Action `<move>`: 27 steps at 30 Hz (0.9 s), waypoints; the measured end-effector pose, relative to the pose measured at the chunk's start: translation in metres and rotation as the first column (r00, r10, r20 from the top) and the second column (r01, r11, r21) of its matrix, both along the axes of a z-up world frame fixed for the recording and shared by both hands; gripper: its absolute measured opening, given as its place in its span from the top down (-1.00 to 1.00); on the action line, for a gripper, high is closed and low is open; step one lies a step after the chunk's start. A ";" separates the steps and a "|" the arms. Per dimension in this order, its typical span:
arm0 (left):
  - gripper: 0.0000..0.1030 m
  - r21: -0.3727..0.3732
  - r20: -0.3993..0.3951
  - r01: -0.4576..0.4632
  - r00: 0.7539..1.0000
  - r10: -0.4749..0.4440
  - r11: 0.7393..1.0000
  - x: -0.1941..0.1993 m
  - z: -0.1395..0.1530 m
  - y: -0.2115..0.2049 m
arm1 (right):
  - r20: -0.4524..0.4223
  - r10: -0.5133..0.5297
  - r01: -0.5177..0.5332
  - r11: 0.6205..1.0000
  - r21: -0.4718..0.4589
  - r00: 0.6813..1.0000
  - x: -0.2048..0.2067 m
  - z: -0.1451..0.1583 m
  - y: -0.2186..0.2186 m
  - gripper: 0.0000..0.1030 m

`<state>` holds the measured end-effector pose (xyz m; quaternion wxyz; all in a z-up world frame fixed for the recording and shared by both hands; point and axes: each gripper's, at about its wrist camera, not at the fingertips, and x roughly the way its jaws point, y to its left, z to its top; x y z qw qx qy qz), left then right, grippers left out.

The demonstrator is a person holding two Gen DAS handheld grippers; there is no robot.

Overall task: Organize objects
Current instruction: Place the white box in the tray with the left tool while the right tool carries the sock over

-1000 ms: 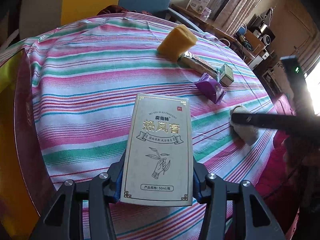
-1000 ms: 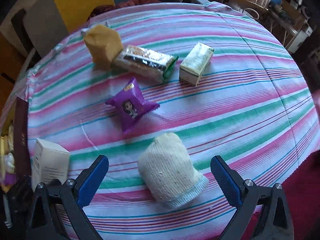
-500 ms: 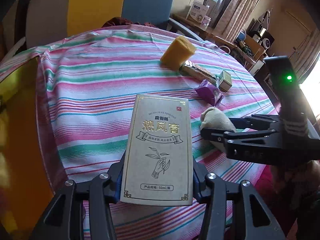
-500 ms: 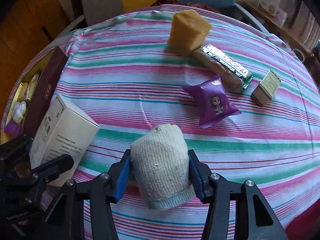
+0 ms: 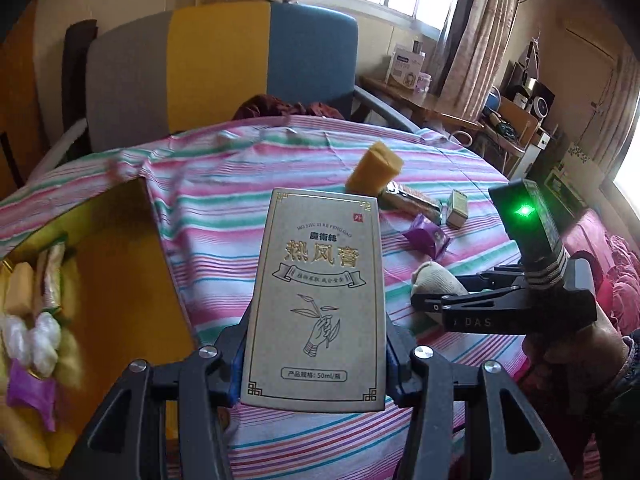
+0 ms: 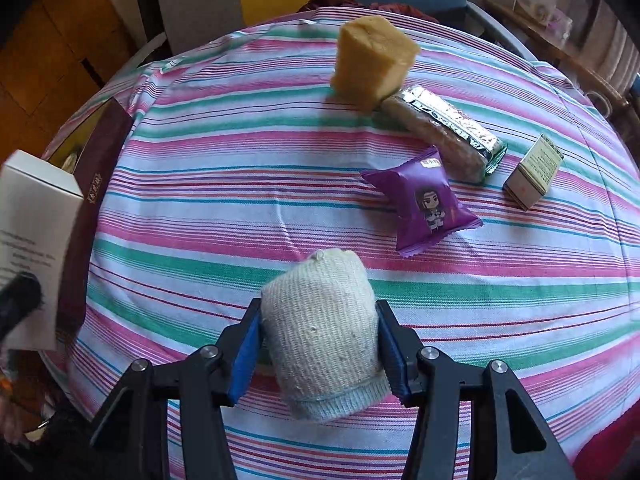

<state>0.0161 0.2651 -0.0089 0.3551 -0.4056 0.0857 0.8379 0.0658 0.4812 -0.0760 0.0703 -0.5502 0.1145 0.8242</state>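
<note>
Ointment box [image 5: 316, 300] stands upright, clamped in the left gripper [image 5: 316, 354] above the striped table [image 5: 224, 216], beside the open yellow tray [image 5: 120, 280] at its left edge. Right view: the right gripper [image 6: 318, 340], level and low, squeezes the rolled sock [image 6: 320, 328] near the table's near edge.

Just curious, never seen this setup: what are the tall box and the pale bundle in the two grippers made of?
The tall box looks like matte cardboard: flat faces, sharp edges, gold-printed lettering. The pale bundle seems knitted cotton or wool, probably a rolled sock or glove: ribbed weave, bluish cuff. It bulges softly between the right gripper fingers.
</note>
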 end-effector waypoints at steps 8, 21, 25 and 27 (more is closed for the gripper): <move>-0.01 0.009 -0.025 -0.055 0.998 0.055 0.998 -0.004 0.011 -0.026 | 0.001 0.009 -0.009 1.000 0.017 1.000 -0.003 -0.002 -0.003 -0.05; -0.01 0.014 0.003 -0.169 0.986 0.169 0.986 -0.024 0.007 -0.079 | 0.001 0.021 -0.021 0.999 0.046 1.000 -0.004 -0.003 -0.007 -0.05; 0.00 0.024 0.038 -0.263 0.964 0.262 0.964 -0.039 0.001 -0.124 | 0.002 0.024 -0.024 0.999 0.049 1.000 -0.004 -0.003 -0.007 -0.05; 0.00 0.022 0.058 -0.308 0.950 0.306 0.951 -0.046 -0.004 -0.146 | 0.002 0.026 -0.026 0.998 0.052 1.000 -0.004 -0.003 -0.007 -0.05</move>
